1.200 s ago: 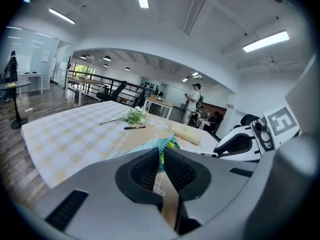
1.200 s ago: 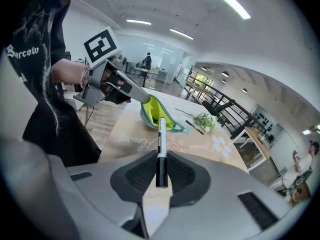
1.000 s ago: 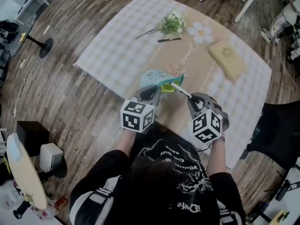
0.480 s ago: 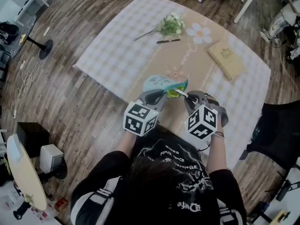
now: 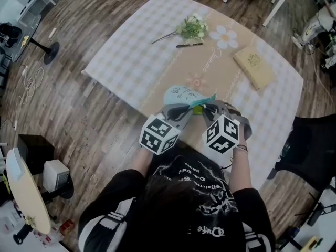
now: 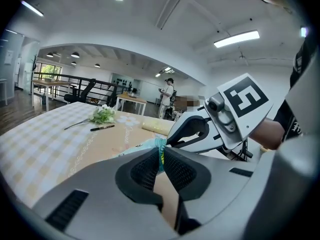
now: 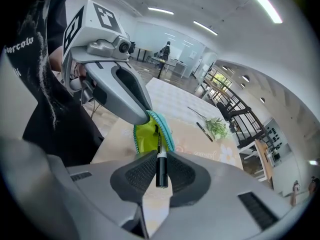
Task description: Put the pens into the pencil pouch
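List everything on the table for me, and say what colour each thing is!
table: one, cream-and-tan checked cloth with a daisy printed on it, fills the middle of the head view
pencil pouch: one, teal with lime-green lining, open, at the near edge
held pen: one, black and white, its tip inside the pouch's mouth
loose pen: one, black, lying on the far side just in front of the flowers
flowers: one bunch, white and green, far side
book: one, tan, closed, far right
left gripper: one, grey, jaws pinched on the pouch's edge
right gripper: one, grey, jaws closed on the held pen
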Motion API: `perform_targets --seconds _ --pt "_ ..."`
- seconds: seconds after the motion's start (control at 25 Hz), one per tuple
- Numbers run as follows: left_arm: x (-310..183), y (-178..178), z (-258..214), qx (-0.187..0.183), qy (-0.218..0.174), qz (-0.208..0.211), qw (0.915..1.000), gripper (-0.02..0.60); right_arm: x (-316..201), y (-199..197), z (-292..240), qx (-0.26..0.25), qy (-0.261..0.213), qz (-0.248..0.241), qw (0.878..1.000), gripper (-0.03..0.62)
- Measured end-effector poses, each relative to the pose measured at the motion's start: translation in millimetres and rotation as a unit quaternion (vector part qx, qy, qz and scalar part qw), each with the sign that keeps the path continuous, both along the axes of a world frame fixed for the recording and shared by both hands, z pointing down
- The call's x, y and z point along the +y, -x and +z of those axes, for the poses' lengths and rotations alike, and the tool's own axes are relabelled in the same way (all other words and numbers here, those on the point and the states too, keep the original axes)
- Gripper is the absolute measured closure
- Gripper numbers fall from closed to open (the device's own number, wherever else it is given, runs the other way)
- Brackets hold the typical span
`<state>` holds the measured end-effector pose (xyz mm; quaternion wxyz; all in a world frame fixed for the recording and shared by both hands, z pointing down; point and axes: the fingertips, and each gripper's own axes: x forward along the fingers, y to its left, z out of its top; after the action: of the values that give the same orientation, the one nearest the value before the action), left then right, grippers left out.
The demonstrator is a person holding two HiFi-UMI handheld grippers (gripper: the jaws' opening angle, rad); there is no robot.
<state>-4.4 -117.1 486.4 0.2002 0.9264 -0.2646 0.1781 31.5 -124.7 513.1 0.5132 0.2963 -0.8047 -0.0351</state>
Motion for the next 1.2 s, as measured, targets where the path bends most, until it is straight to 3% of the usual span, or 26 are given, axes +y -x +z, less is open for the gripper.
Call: perform_targets --seconds 0.52,0.68,0.84,1.08,1.2 --pt "20.5 -32.6 -9.0 0.081 0.064 0.067 0.9924 0.54 -1.2 5.4 2.0 -0.014 0.009 -0.009 1.0 0.519" --pt "14.6 -26.9 -14.1 0.116 0.084 0.062 0.9878 0.541 -3.0 7.6 -1.6 -0.038 0.005 0.0 0.999 0.516" --pt "9.5 -23.0 -17.8 0.123 0.082 0.054 0.9876 0.541 -6.0 6.8 -7.4 -0.058 0.001 0.011 0.998 0.498" --pt "-8.2 -5.7 -18.7 0.14 0.087 0.009 0.9862 0.543 -11.8 3.6 -24.7 -0.132 -0.009 0.039 0.99 0.376" --pt "-15.2 2.9 -26.3 0.151 0.082 -0.005 0.9852 0.541 -16.5 0.9 -40.5 -0.176 -0.02 0.057 0.982 0.358"
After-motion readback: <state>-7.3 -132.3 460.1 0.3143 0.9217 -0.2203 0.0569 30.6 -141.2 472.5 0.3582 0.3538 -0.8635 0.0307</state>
